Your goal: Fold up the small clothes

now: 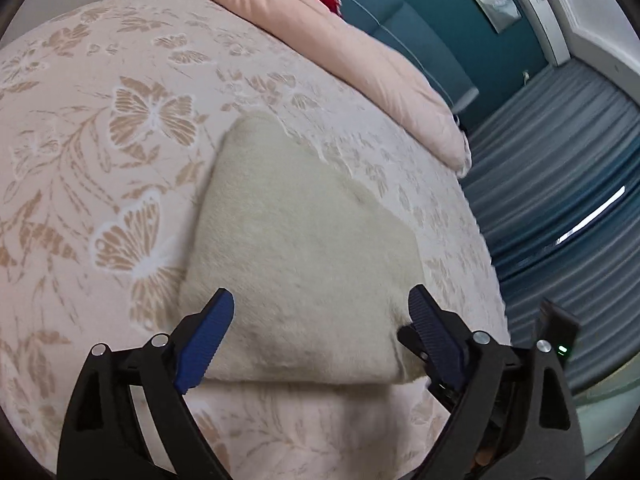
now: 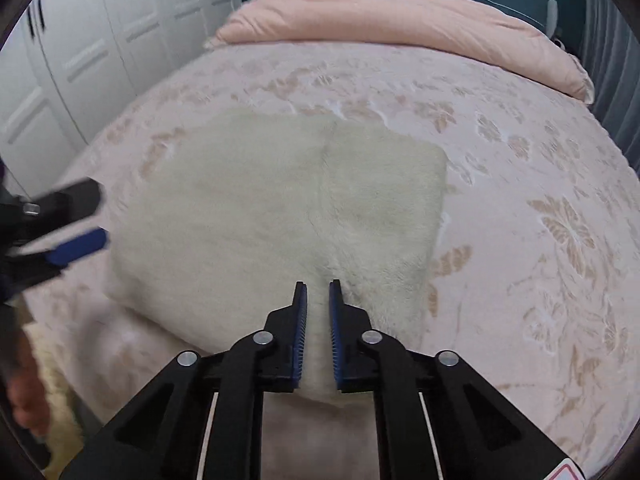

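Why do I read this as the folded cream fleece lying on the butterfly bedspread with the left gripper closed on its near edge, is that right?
Not quite. The left gripper is open, jaws standing wide apart over the folded cream fleece, as the left wrist view shows. The fleece does lie on the butterfly bedspread.

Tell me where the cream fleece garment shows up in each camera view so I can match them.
Left wrist: cream fleece garment fills the centre, just beyond the open left tongs.
Right wrist: garment centre-left, its near edge between the right tongs.
Shared landmark: pink quilt across the bed's far side.
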The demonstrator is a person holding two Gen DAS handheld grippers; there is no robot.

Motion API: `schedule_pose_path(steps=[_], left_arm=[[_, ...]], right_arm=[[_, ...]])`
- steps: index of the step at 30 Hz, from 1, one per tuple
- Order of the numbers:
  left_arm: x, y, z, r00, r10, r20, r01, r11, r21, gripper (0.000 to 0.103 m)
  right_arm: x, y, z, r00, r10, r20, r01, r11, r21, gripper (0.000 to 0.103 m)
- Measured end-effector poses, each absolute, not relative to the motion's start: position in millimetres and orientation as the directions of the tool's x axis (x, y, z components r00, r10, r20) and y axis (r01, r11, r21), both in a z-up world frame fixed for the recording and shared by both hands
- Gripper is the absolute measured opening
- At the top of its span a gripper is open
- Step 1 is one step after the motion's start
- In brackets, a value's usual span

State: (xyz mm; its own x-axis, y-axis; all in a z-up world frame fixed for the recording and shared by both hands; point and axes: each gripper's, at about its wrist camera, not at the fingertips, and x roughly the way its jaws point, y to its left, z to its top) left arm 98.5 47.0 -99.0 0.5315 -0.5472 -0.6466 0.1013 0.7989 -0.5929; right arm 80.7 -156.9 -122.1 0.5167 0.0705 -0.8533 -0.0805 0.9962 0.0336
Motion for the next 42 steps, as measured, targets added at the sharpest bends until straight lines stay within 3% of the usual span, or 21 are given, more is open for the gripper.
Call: schedule_pose_path(steps=[3,7,11,15,18,21,24,28,30,32,34,38,42], left_arm=[[100.1,20.1,-127.9,0.504,-0.439,-0.744,0.138,0.891,-0.432,0.087],[94.5,3.2,-131.9,0.537,-0.321,-0.780,0.190,0.947,-0.259,0.088],[98.0,12.1,-131.2,0.532,-0.346,-0.773,0.140,0.936,-0.323,0.091],[102.6,10.4,-131.9,0.527,-0.341,-0.779,0.135,0.938,-0.319,0.095],[103.0,7.9,-132.3,0.529,-0.340,-0.777,0.141,0.939,-0.314,0.095],[105.1,6.3,-131.8,0.530,-0.335,-0.779,0.142,0.941,-0.308,0.098],[106.4,9.5,-131.7,0.524,-0.340,-0.781,0.117,0.937,-0.330,0.098],[105.9,15.8,-131.7,0.522,-0.373,-0.767,0.118,0.922,-0.368,0.098],[104.8,13.4,-132.7,0.529,-0.362,-0.768,0.121,0.928,-0.353,0.098],[103.5,9.5,-133.9,0.537,-0.340,-0.772,0.118,0.936,-0.331,0.098],[102.6,5.6,-133.8,0.536,-0.331,-0.776,0.117,0.940,-0.320,0.098],[99.3,1.4,-130.5,0.522,-0.294,-0.801,0.142,0.955,-0.259,0.098],[97.2,12.1,-136.7,0.508,-0.284,-0.813,0.100,0.957,-0.272,0.098]], right_arm=[[86.0,-190.2,-146.2,0.496,0.161,-0.853,-0.012,0.984,0.178,0.000],[94.7,-183.3,-91.4,0.543,0.202,-0.815,-0.055,0.977,0.205,0.000],[152.2,-189.4,-71.5,0.536,0.285,-0.795,-0.049,0.950,0.308,0.000],[222.5,-192.8,-120.5,0.437,0.338,-0.834,0.035,0.920,0.391,0.002],[260.0,-185.7,-166.1,0.377,0.326,-0.867,0.055,0.927,0.372,0.000],[278.8,-186.3,-159.2,0.368,0.327,-0.870,0.101,0.917,0.387,0.000],[247.1,-183.8,-113.3,0.474,0.309,-0.825,0.040,0.928,0.370,0.005],[143.8,-198.5,-80.7,0.532,0.376,-0.758,-0.006,0.897,0.441,0.007],[107.4,-204.0,-97.0,0.487,0.392,-0.781,0.028,0.886,0.463,0.007],[96.9,-209.0,-131.7,0.408,0.350,-0.843,0.100,0.901,0.423,0.000],[97.0,-217.1,-154.8,0.413,0.360,-0.836,0.109,0.892,0.438,0.000],[88.2,-216.2,-107.6,0.480,0.349,-0.805,0.149,0.872,0.467,0.002],[68.9,-194.0,-97.5,0.491,0.239,-0.838,0.078,0.946,0.316,0.006]])
